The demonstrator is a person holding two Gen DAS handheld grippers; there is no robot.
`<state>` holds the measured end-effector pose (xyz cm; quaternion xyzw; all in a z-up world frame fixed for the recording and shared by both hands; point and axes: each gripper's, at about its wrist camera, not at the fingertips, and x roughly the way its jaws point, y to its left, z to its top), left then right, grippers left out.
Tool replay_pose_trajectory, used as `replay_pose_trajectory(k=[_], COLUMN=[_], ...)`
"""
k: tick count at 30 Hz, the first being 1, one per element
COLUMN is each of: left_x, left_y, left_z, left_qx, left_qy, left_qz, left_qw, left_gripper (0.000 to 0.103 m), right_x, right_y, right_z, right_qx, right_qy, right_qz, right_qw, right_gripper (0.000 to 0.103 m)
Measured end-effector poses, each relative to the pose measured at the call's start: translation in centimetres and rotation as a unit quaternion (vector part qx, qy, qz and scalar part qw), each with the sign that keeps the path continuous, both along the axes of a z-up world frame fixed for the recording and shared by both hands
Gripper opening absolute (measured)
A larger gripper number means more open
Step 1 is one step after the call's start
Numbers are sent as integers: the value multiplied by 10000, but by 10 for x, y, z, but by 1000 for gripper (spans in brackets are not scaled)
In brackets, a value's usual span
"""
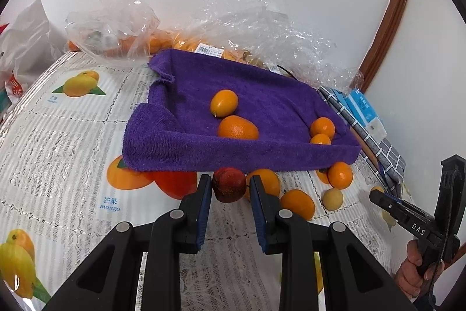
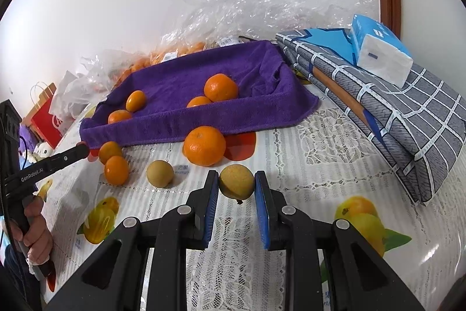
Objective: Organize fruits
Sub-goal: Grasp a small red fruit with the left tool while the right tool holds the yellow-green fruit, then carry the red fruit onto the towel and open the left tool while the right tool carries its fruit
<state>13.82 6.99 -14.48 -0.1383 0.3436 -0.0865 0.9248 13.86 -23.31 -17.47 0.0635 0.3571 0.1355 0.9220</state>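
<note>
Red fruit [image 1: 229,185] between left gripper [image 1: 229,188] fingers, touching

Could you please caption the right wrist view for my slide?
Right gripper closes on a yellow fruit before the purple towel tray.

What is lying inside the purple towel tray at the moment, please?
Four orange citrus fruits lie inside the purple towel tray: two touching, two apart. Its near wall hides their undersides.
</note>
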Motion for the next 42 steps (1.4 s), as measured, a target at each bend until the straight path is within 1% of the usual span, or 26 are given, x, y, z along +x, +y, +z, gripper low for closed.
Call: replay_pose_trajectory(k=[10, 14, 17, 19, 22, 26, 27, 31, 33, 35, 36, 39, 42], left_x=[-5, -6, -6, -8, -12, -21, -20, -12, -1, 9, 17, 42, 59], left_y=[-2, 1, 4, 6, 8, 5, 5, 9, 9, 9, 11, 15, 17], left_z=[7, 8, 10, 12, 18, 34, 40, 65, 79, 87, 90, 91, 85], left_qx=[67, 1, -114, -148, -99, -30, -33, -168, -140, -95, -137, -314, -282], left_qy=[-223, -256, -289, -357, -448, -726, -720, -875, -1003, -1120, -1151, -1114, -1059], left_qz=[-12, 36, 46, 67, 125, 107, 143, 75, -13, 44, 53, 94, 221], left_qw=[9997, 9997, 9995, 9992, 9989, 9973, 9973, 9960, 9949, 9937, 9932, 9932, 9937], left_gripper=[26, 26, 26, 26, 26, 26, 26, 26, 26, 26, 26, 26, 26], right_x=[-3, -2, -6, -8, -8, -3, -2, 17, 28, 40, 44, 65, 80], right_y=[-7, -11, -9, -7, -2, 7, 8, 14, 17, 20, 21, 28, 37], right_z=[1, 2, 5, 10, 23, 43, 48, 67, 73, 79, 80, 87, 92], right_qx=[122, 123, 56, 71, 164, -15, -42, 2, 41, 93, 127, 253, 233], right_qy=[-75, -25, -88, -135, -166, -287, -320, -453, -501, -570, -576, -634, -768], right_qz=[-113, -267, -276, -283, -215, -232, -226, -250, -314, -390, -393, -394, -370], right_qw=[9998, 9996, 9996, 9995, 9995, 9993, 9992, 9987, 9982, 9976, 9975, 9969, 9961], right_gripper=[25, 25, 25, 25, 25, 25, 25, 25, 25, 25, 25, 25, 25])
